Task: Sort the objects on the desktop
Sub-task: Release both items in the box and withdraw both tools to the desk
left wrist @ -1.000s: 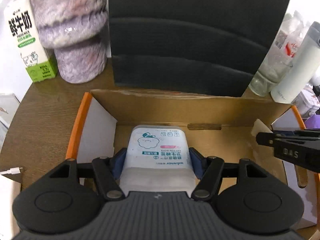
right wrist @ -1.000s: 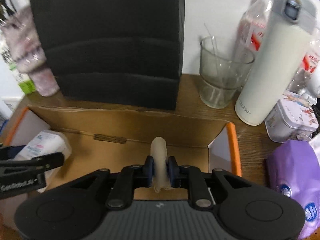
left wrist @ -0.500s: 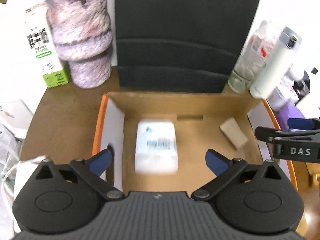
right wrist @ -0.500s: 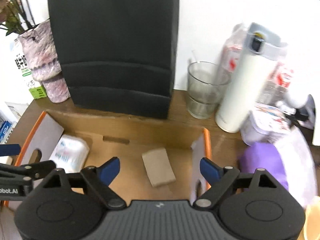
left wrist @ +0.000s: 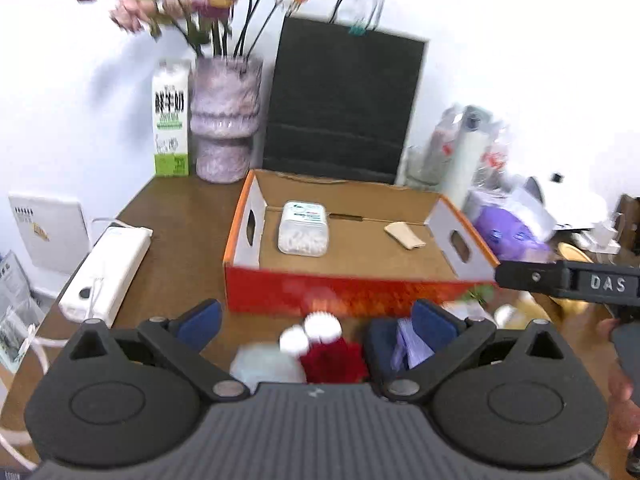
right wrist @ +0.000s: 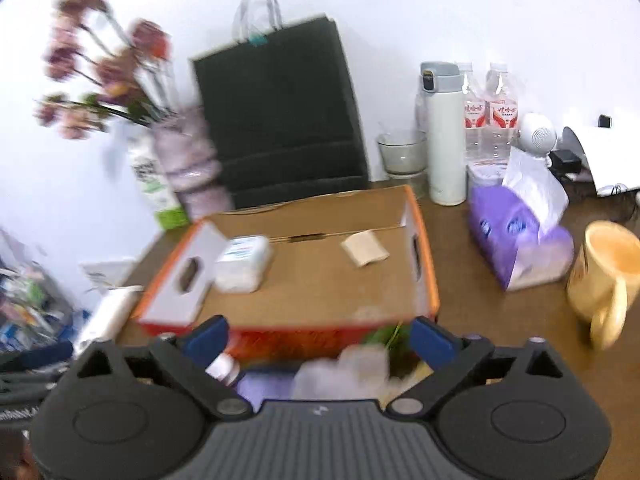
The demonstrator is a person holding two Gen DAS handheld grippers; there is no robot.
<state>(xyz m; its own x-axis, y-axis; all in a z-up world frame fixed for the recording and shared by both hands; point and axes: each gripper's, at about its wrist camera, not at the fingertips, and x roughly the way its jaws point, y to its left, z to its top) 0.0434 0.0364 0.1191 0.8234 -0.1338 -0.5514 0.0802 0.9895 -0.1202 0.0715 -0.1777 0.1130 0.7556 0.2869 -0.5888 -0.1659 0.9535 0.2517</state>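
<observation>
An orange cardboard box (left wrist: 340, 294) sits mid-desk. Inside it lie a white cotton-swab case (left wrist: 303, 229) on the left and a small tan pad (left wrist: 405, 235) on the right, both free of any grip. My left gripper (left wrist: 316, 320) is open, back from the box's front wall, over a red-and-white fuzzy item (left wrist: 332, 360) and a purple item (left wrist: 408, 346). My right gripper (right wrist: 320, 336) has its jaws opening, with nothing pressed between them; blurred small items lie beneath, among them a small white bottle (right wrist: 224, 368). The same box (right wrist: 426, 248), case (right wrist: 242, 264) and pad (right wrist: 365, 249) show ahead.
Behind the box stand a black paper bag (left wrist: 344, 104), a purple vase of flowers (left wrist: 224, 120) and a milk carton (left wrist: 170, 120). A white flask (right wrist: 444, 140), water bottles (right wrist: 490, 120), tissue pack (right wrist: 516, 240) and yellow mug (right wrist: 608, 272) crowd the right. A white power strip (left wrist: 106, 268) lies left.
Both grippers opened and let go: the swab case and the tan pad now lie loose in the box. Both hands pulled back and up, away from the box.
</observation>
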